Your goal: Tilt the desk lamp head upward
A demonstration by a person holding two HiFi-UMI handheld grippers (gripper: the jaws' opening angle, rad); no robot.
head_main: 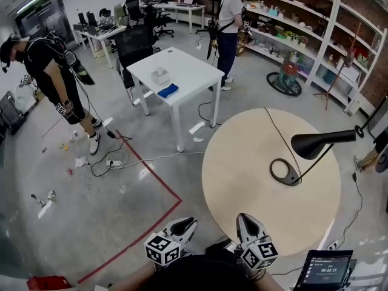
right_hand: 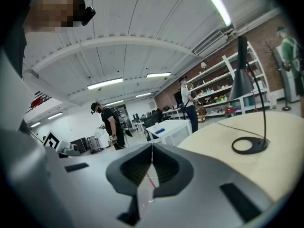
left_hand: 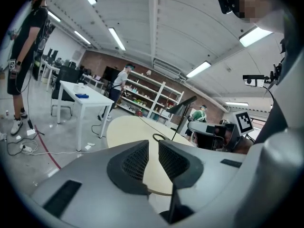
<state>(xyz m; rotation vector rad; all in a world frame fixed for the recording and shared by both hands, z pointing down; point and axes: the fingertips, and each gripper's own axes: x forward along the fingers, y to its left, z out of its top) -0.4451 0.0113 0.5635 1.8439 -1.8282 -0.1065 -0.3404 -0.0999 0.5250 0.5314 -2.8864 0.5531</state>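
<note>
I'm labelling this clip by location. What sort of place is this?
Probably a lab-style workshop or office: long open shelves along a brick wall, white desks with office chairs, and loose cables beside red floor tape.

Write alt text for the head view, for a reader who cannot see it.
A black desk lamp with a ring base and cone head stands on a round beige table. The left gripper and right gripper hover at the table's near edge, apart from the lamp.
</note>
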